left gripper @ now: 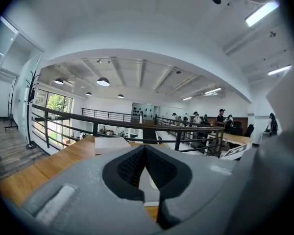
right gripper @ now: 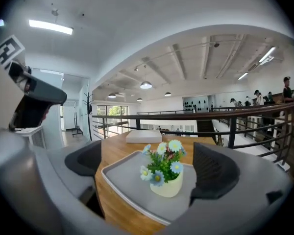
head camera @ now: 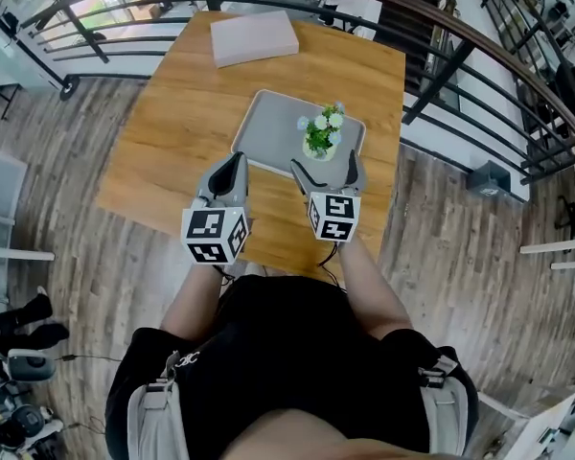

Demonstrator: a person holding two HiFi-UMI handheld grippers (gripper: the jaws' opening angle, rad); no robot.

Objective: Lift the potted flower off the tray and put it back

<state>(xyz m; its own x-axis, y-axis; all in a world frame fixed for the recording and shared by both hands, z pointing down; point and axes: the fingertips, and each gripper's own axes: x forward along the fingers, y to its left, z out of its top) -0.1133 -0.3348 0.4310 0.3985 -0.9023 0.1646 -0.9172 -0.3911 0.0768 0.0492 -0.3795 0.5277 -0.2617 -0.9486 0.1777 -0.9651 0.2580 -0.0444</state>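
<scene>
A small cream pot of blue and white flowers (head camera: 320, 138) stands upright on the right half of a grey tray (head camera: 266, 123) on the wooden table. My right gripper (head camera: 324, 161) is open just in front of it, its jaws spread wider than the pot. In the right gripper view the potted flower (right gripper: 166, 182) sits on the tray (right gripper: 120, 173) between the two pads (right gripper: 213, 170), nearer the right one, with neither pressing on it. My left gripper (head camera: 238, 157) is shut with nothing in it, its tips over the tray's near left edge; its jaws meet in the left gripper view (left gripper: 145, 149).
A flat white box (head camera: 254, 36) lies at the table's far end, also seen as the box (right gripper: 143, 136) beyond the tray. A dark curved railing (head camera: 441, 27) runs behind and to the right of the table (head camera: 172, 132). Wood floor lies on both sides.
</scene>
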